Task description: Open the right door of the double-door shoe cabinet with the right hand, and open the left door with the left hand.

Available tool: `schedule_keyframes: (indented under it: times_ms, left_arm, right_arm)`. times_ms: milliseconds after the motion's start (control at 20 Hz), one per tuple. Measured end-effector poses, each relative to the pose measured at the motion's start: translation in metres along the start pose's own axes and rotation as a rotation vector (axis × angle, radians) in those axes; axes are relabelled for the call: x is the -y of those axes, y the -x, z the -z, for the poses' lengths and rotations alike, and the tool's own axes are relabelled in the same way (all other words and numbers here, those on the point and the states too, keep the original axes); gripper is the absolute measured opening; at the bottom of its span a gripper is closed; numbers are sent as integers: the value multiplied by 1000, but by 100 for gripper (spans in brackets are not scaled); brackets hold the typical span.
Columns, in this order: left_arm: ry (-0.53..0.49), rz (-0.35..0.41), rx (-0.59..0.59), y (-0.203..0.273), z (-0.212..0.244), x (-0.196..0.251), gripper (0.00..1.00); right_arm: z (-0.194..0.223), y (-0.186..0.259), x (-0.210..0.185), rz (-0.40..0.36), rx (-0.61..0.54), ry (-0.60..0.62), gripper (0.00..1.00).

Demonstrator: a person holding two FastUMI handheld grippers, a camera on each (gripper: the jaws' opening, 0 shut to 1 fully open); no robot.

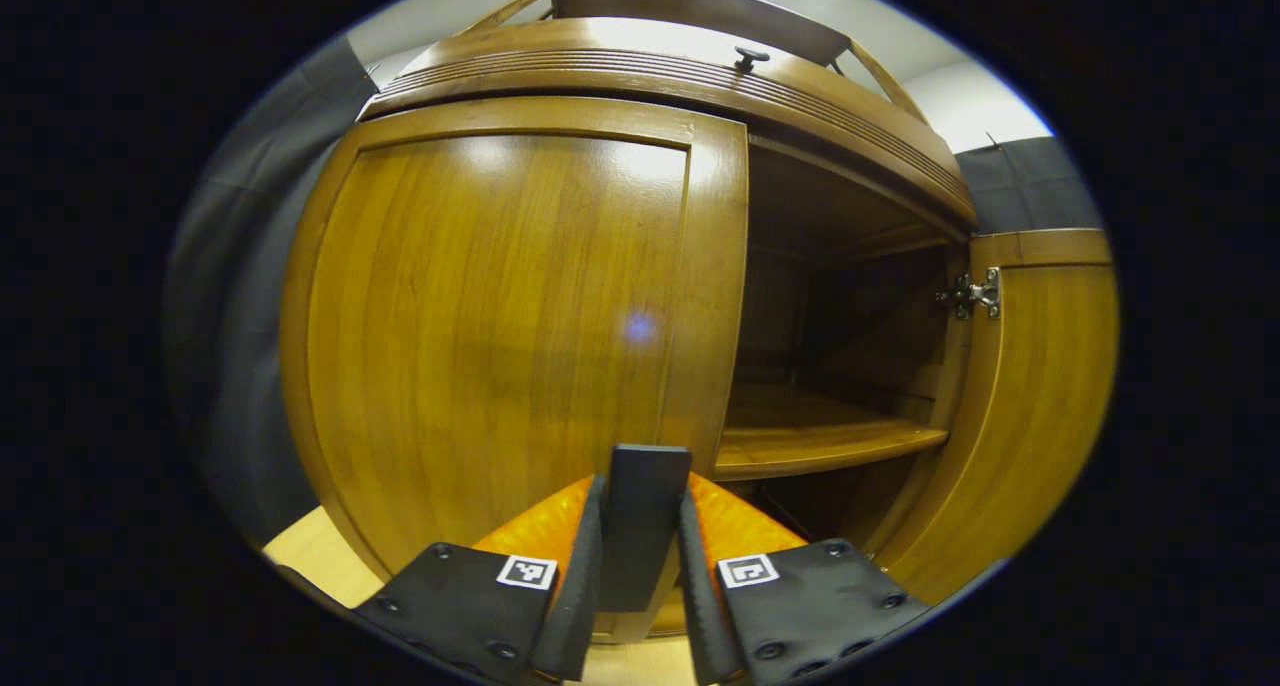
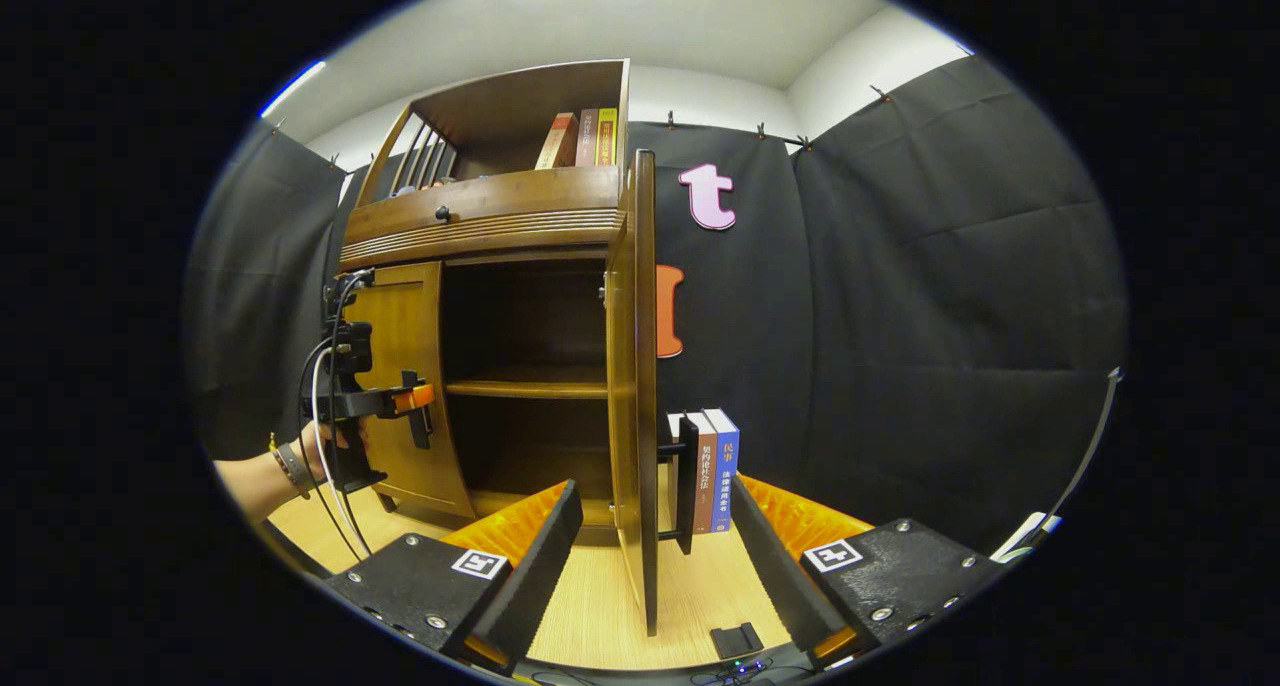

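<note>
The wooden shoe cabinet [image 1: 660, 76] stands right in front of me in the left gripper view. Its left door [image 1: 500, 316] lies flat against the cabinet front. My left gripper [image 1: 645, 486] is shut on that door's dark vertical handle [image 1: 640, 536]. The right door [image 1: 1040, 396] is swung wide open, baring an inner shelf [image 1: 820, 446]. In the right gripper view the right door [image 2: 640, 366] is edge-on, its handle [image 2: 687, 486] facing right. My right gripper [image 2: 655, 491] is open, one finger on each side of the door's edge, touching nothing. A hand holds the left gripper [image 2: 400, 406] at the left door [image 2: 405, 346].
Three books [image 2: 712, 466] stand on the wooden floor [image 2: 600, 606] to the right of the cabinet, against the black cloth wall. More books [image 2: 585, 136] sit on the cabinet's top shelf. A small dark object [image 2: 735, 638] lies on the floor near my right gripper.
</note>
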State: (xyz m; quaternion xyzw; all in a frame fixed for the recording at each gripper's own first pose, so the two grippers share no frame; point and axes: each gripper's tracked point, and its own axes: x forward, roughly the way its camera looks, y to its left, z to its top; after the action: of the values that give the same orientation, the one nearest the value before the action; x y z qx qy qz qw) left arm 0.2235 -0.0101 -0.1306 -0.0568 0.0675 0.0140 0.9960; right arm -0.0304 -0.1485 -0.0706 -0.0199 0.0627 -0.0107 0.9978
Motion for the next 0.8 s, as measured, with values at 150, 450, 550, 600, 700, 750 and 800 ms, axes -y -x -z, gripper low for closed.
schedule_keyframes:
  times_ms: [150,450,550,600,700,750,800]
  left_arm:
    - [-63,-18,-2,3,1,-1,39]
    - [-74,-32,-21,12,1,-3,36]
    - [-92,-48,-18,25,1,-4,35]
    - [-95,-51,-20,32,0,-5,40]
    - [-105,-55,-33,45,0,-5,37]
    - [-110,-58,-37,52,0,-7,35]
    - [-109,-59,-41,60,-2,-8,37]
  right_arm:
    - [1,3,2,4,-3,0,92]
    - [1,9,-3,-2,0,2,92]
    - [2,12,-7,-7,1,2,92]
    - [1,11,-8,-10,0,3,92]
    - [1,15,-10,-15,0,8,92]
    - [1,17,-11,-16,1,12,92]
    - [1,17,-11,-17,-2,14,92]
